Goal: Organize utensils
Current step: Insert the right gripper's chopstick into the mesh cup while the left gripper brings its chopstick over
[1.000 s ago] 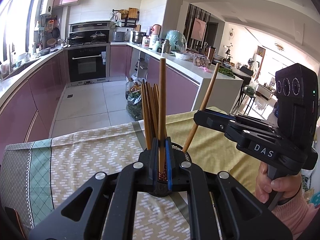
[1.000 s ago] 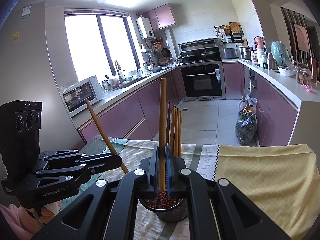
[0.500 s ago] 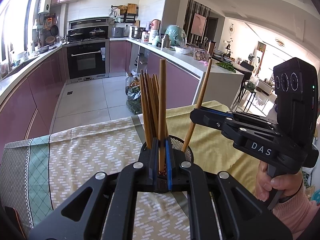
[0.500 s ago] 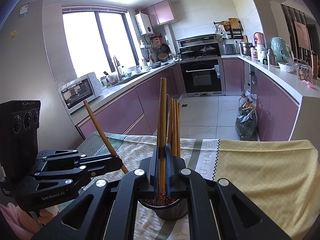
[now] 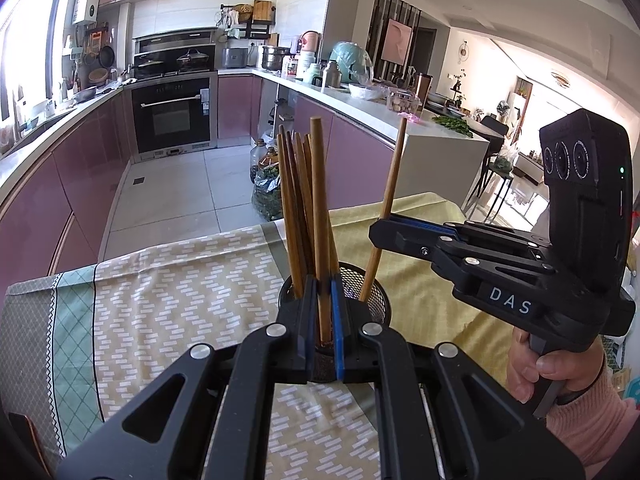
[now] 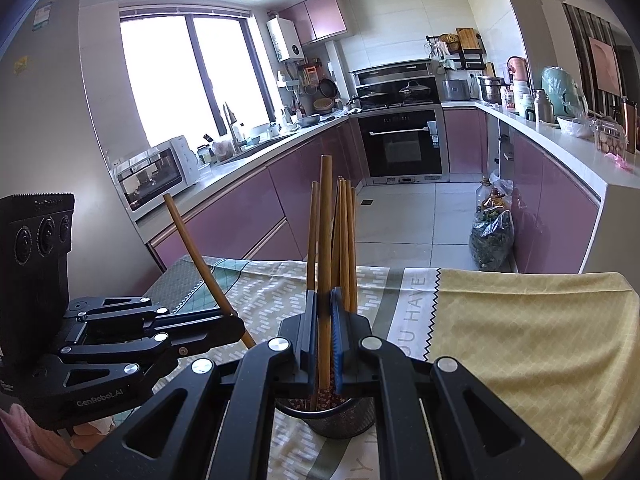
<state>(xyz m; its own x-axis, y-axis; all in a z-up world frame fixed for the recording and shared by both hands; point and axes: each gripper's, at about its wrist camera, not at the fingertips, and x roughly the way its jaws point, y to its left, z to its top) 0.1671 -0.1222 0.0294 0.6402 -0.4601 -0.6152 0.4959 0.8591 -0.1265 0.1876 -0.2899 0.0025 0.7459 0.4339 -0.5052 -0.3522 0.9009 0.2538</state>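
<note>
A black mesh utensil cup (image 5: 374,294) stands on the patterned tablecloth (image 5: 168,304) and holds several wooden chopsticks (image 5: 294,200). My left gripper (image 5: 325,332) is shut on one upright chopstick (image 5: 318,200), its lower end over the cup's mouth. My right gripper (image 6: 325,344) is shut on another chopstick (image 6: 325,224), also upright above the cup (image 6: 340,420). In the left wrist view the right gripper (image 5: 378,234) holds its chopstick (image 5: 390,184) tilted, tip inside the cup. In the right wrist view the left gripper (image 6: 236,326) holds its chopstick (image 6: 198,256) tilted.
The table ends just past the cup, with kitchen floor (image 5: 180,184) beyond. Purple cabinets (image 6: 248,216) and an oven (image 6: 402,144) line the walls. A bag of greens (image 6: 490,236) stands on the floor by the counter. A yellow cloth section (image 6: 520,320) covers the table's right side.
Both grippers with their chopsticks have sunk a little toward the cup and drawn closer to it. Both stay shut on their chopsticks.
</note>
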